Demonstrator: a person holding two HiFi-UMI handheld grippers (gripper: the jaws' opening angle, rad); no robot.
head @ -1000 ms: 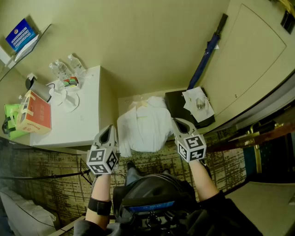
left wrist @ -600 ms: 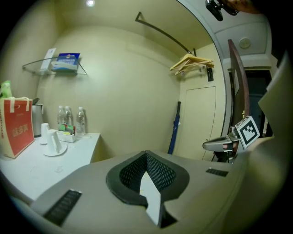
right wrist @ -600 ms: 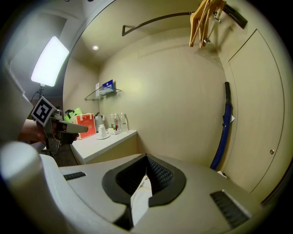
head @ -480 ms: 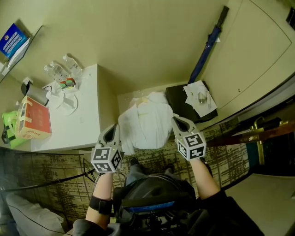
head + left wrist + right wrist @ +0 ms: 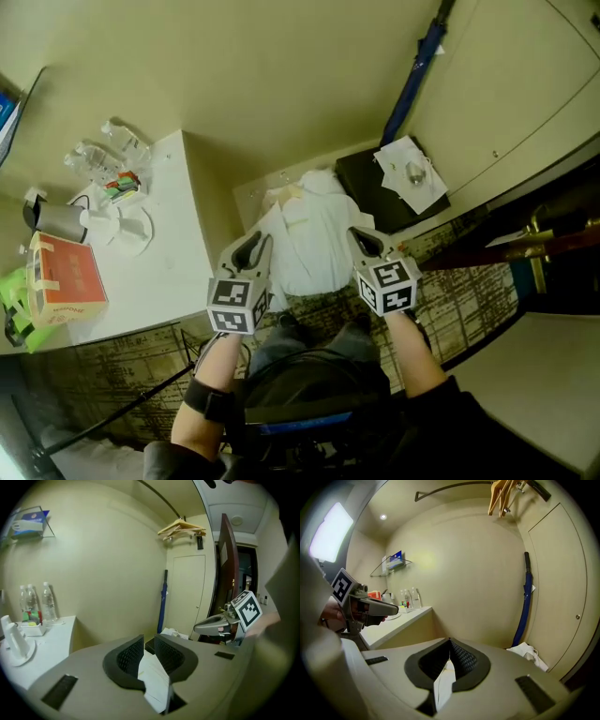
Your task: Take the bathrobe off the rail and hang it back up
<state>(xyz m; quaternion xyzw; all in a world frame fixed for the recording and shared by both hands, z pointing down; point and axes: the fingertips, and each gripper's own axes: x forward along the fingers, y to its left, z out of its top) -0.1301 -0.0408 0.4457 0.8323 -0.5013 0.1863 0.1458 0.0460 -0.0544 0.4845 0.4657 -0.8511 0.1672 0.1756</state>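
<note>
1. Bathrobe (image 5: 307,234): white, in the middle of the head view, spread between the two grippers.
2. Left gripper (image 5: 149,641): its jaws have just been opening. A gap shows, with white cloth lying loose in it.
3. Right gripper (image 5: 450,645): pinched tight on a fold of the robe.
4. Wooden hangers (image 5: 182,527) hang on the rail (image 5: 440,487) at the top of both gripper views.

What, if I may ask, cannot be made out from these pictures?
Bathrobe: right gripper view shows only a strip in the shut right tongs; their body hides the rest.
Rail: right gripper view, far end behind the hangers; outside the head view.
Blue box: print too small, right gripper view.
Small item on the papers: too small, head view.
</note>
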